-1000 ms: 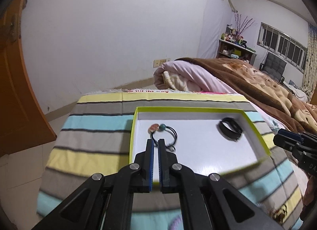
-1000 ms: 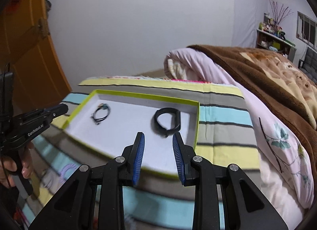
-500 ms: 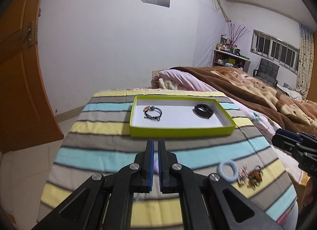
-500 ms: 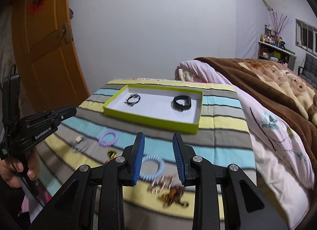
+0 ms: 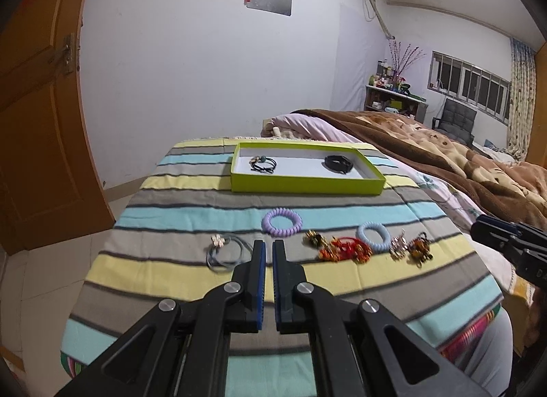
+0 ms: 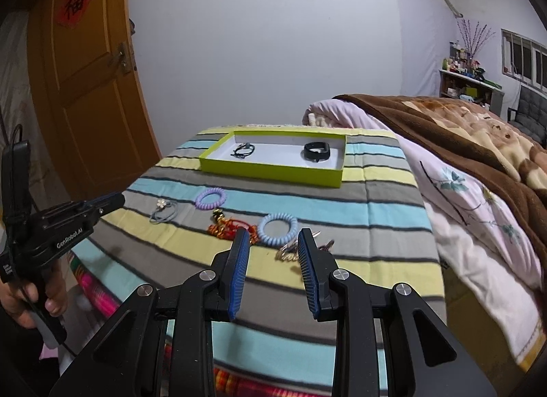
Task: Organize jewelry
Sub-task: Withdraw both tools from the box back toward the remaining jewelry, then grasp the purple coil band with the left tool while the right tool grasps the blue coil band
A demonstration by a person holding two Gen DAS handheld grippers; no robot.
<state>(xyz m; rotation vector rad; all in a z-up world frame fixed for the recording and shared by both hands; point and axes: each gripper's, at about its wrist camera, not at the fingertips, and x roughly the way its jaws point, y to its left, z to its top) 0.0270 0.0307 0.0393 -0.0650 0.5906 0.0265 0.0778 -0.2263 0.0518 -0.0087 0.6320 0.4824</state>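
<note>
Both grippers held back over near edge of striped cloth, nothing gripped: left gripper jaws pressed together w/ only a slit between, right gripper jaws spread, empty. Green tray sits at far end, already holding black beaded tie and black band. Remaining pcs lie in a row on the cloth, well apart from tray: grey tie w/ charm, purple coil ring, gold charm, red/gold tangle, blue coil ring, small clips, amber clip. All judged v. light. Coil rings: soft, springy, likely grippy; best pinched across one side of the loop. Tangle expected to snag or drag neighbours; blue ring touches it. Clips hard, small, prob. slippery; approx centre pinch needed.
</note>
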